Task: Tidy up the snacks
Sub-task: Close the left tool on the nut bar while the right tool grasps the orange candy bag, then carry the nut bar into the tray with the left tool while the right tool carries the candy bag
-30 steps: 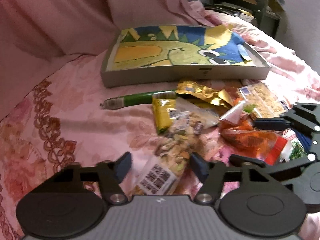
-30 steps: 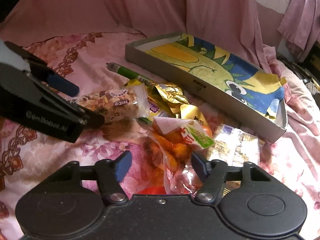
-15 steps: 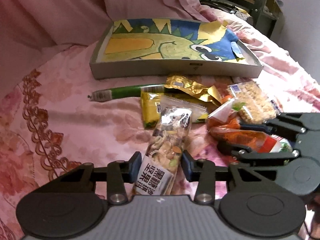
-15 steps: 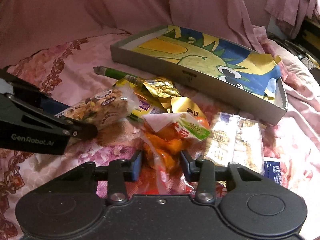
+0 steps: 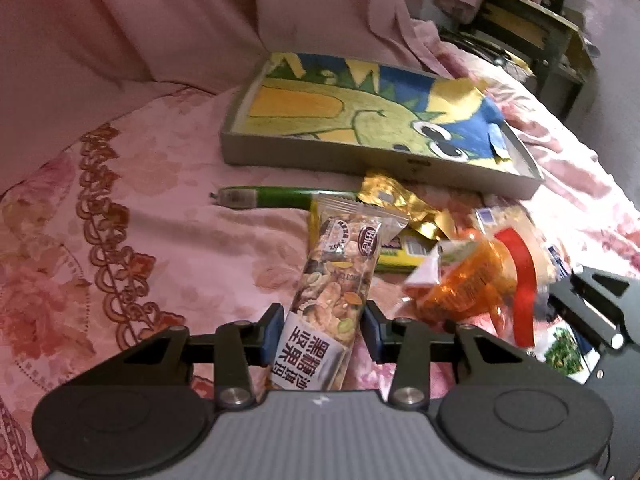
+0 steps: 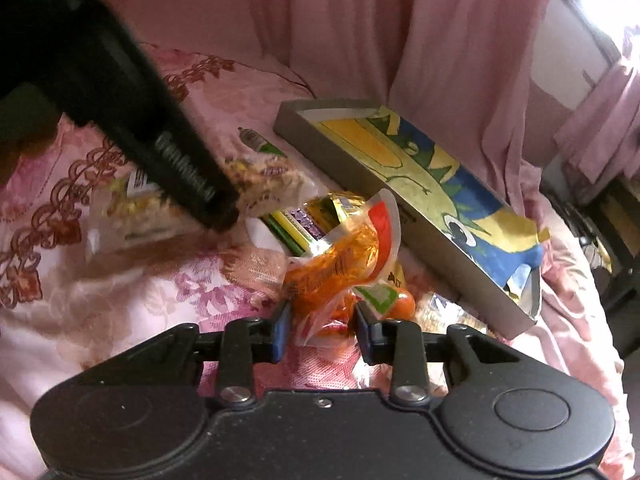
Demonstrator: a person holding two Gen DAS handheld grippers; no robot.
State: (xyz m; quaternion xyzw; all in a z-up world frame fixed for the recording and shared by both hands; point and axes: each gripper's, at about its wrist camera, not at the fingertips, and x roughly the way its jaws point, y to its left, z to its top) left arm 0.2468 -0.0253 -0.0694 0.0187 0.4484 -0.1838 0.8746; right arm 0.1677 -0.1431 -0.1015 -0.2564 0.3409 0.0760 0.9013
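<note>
Above pink bedding (image 5: 168,216), both tools have since clamped: left (image 5: 320,330) on nut bar (image 5: 340,280), right (image 6: 320,328) on orange bag (image 6: 340,256).

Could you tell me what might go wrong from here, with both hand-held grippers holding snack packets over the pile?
1. The right hand-held gripper pinches only the loose end of the orange packet, so the crinkly film may slip out or tear.
2. The left hand-held gripper holds the nut bar near its bottom end; the long free end could sag or swing.
3. Both packets must clear the tray wall, or they may catch on it.
</note>
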